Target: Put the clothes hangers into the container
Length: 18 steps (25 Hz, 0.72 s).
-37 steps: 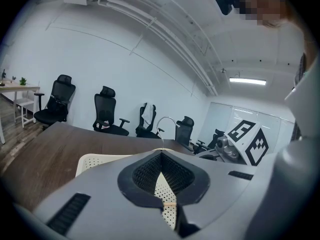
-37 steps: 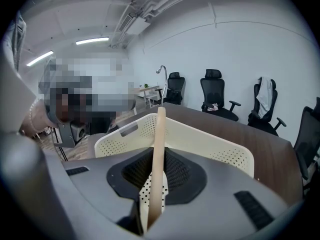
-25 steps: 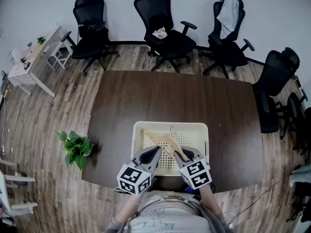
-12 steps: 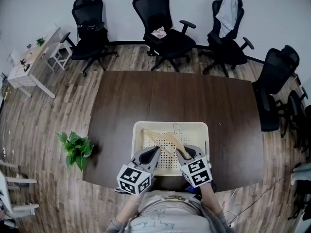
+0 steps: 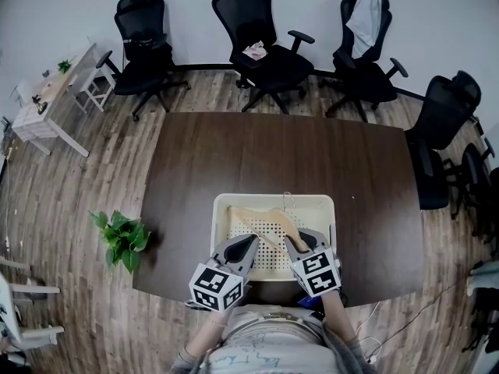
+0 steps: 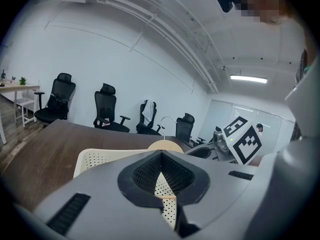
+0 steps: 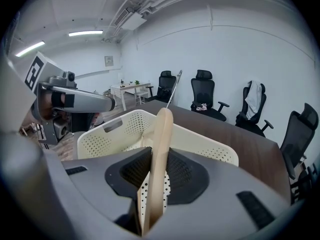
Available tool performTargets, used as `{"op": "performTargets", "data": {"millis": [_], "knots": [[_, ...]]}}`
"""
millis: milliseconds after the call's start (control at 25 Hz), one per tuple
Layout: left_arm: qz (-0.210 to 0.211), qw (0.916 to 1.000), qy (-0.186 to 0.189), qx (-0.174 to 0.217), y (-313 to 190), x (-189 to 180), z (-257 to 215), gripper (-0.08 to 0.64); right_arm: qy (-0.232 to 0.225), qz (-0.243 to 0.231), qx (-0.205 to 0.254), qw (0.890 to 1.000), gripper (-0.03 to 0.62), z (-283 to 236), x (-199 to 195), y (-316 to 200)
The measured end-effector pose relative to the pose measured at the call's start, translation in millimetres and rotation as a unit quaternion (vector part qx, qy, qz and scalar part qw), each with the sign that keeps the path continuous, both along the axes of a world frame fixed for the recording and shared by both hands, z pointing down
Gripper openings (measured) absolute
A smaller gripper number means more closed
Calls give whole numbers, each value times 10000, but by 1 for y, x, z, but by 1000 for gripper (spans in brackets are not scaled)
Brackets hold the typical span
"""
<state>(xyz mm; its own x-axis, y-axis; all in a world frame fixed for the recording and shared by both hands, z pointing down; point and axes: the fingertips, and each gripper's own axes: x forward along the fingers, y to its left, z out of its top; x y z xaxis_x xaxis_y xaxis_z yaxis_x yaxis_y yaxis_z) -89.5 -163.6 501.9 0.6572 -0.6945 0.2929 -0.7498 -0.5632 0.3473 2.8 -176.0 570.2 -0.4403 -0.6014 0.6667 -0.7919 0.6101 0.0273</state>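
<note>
Now the hanger (image 7: 159, 149) stands edge-on between the jaws of the right gripper (image 5: 293, 243), which have just been opening and look slightly clear of it, its long axis running across the basket (image 5: 234, 199) below; the left gripper (image 5: 250, 241), jaws together, hovers alongside.

The person wears a light grey top (image 5: 265, 343) with scrawled teal print across the chest. The left claw (image 5: 251, 240) and the right claw (image 5: 293, 244) share one build: a grey moulded shell and black ribbed pad recesses. Each has a marker cube (image 5: 214, 287), black squares on white, at its 6 o'clock end.
</note>
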Motion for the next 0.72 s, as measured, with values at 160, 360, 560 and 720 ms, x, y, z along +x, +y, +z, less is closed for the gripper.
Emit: {"op": "performTargets", "data": {"millis": [160, 360, 560, 720], "knots": [[21, 10000, -3, -21, 0, 1, 2, 11, -15, 55, -55, 10000, 97, -1, -1, -2], [59, 10000, -9, -39, -1, 5, 3, 11, 63, 108, -31, 9999, 101, 1, 4, -5], [53, 10000, -22, -63, 0, 5, 6, 11, 150, 163, -1, 9998, 106, 3, 7, -8], [55, 9999, -39, -84, -1, 5, 7, 11, 247, 207, 28, 9995, 110, 5, 11, -12]]}}
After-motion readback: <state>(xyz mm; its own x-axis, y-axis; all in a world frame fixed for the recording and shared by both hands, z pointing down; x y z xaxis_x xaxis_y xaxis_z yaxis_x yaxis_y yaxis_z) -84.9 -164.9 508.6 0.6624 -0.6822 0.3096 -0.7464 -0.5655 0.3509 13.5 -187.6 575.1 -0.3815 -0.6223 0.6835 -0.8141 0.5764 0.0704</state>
